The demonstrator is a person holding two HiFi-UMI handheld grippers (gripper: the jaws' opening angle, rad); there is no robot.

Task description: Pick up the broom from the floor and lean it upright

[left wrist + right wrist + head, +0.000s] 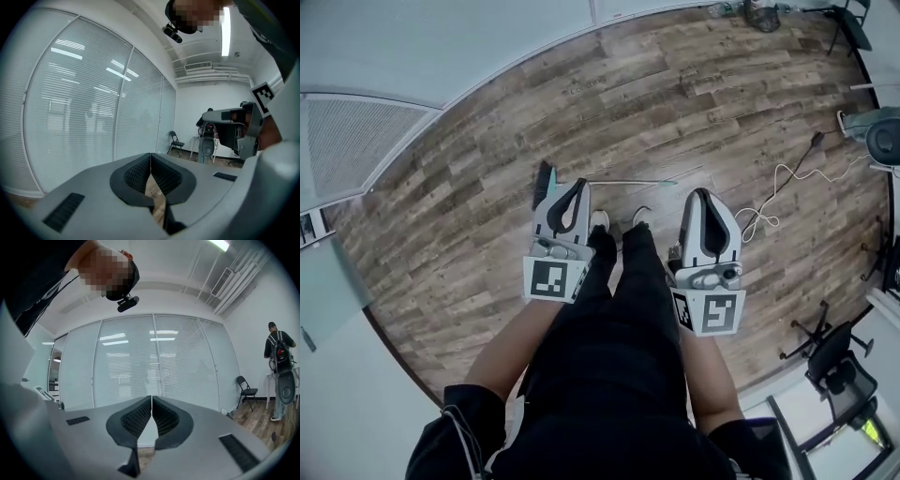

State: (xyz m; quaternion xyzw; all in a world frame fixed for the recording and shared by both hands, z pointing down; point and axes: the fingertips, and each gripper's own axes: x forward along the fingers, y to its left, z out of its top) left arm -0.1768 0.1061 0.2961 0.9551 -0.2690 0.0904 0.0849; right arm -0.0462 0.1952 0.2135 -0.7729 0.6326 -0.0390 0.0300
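The broom (pixel 623 182) lies flat on the wooden floor (pixel 469 206), just ahead of the person's shoes (pixel 600 221), well away from the floor's edges. Its brush end points toward the edge along the pale wall. It has a small dark brush head and a long, thin, silvery handle. It is probably light and stiff, with the weight biased toward the head. The smooth handle could slip or swing in a pinch, so the better hold is likely on the handle fairly near the head, with a second hold farther along to steady it upright.

The left gripper (pixel 579 185) has its jaws pressed together on nothing, as its own view shows (pixel 150 159). The right gripper (pixel 701 193) is likewise closed and empty (pixel 151 401). Neither reaches the broom yet.
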